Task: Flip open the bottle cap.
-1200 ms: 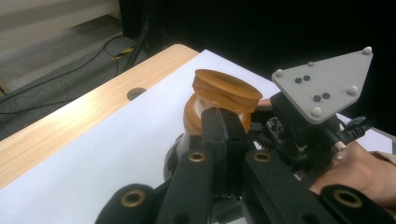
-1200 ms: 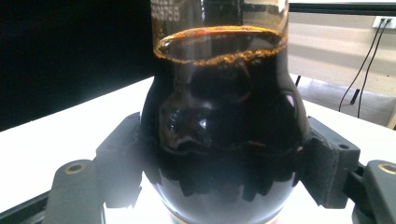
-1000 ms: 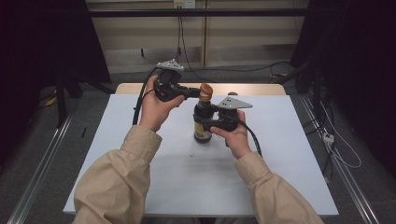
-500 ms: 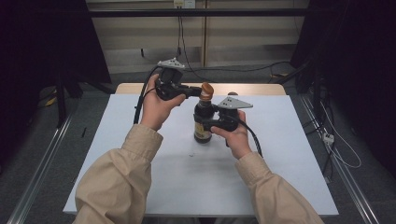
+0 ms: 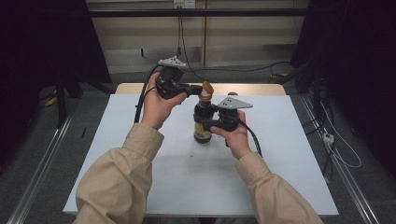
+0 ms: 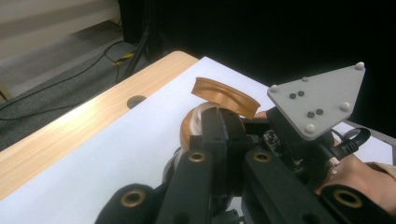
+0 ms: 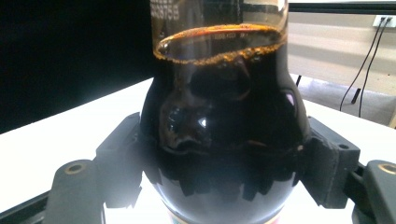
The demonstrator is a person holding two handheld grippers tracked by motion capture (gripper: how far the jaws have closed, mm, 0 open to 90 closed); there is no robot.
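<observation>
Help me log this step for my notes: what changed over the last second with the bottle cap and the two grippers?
The orange flip cap now tilts open above the bottle's neck; a second ago it sat lower and closed. The left gripper stays at the cap, jaws together on its edge. The right gripper still clamps the dark bottle upright on the white table, with no visible shift.

The bottle's (image 7: 224,126) top and base ran off the frame in the right gripper view, and the print on its neck was too blurry to read. From the left gripper view the left claw (image 6: 223,122) covered most of the bottle's spout under the flipped-up cap (image 6: 225,95). From above, the label was too small to read.
</observation>
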